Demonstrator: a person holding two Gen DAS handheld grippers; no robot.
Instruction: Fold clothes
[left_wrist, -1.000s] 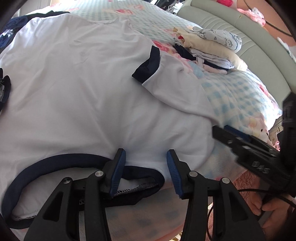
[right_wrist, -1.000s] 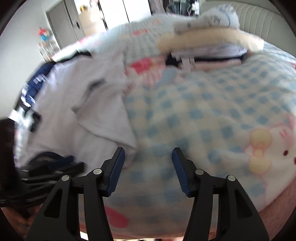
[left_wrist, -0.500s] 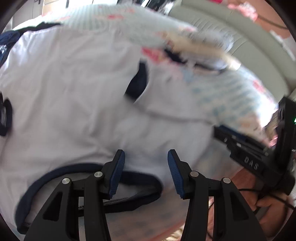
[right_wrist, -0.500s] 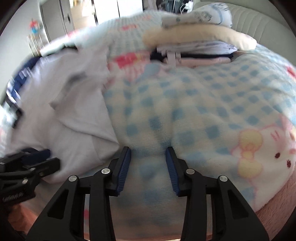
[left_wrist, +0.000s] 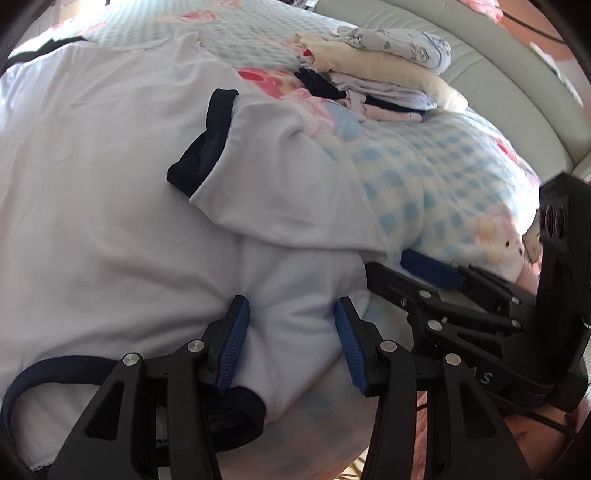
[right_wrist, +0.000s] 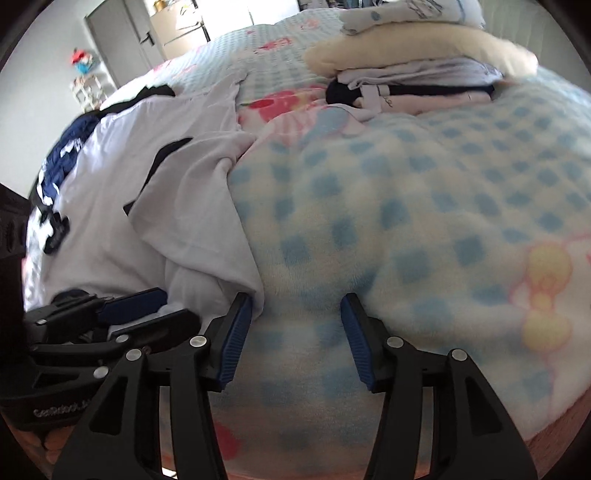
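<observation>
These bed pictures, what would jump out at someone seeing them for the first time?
A big white shirt with navy trim sprawls over the blue-checked blanket, its sleeve flopped back. Both black tools, left and right, sit open at the shirt's near edge. A neat stack of folded clothes waits farther back by the headboard.

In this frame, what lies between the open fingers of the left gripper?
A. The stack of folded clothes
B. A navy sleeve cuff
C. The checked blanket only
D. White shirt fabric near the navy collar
D: the left gripper stands open over a bulge of the white shirt, with the navy collar just below its left finger.
</observation>
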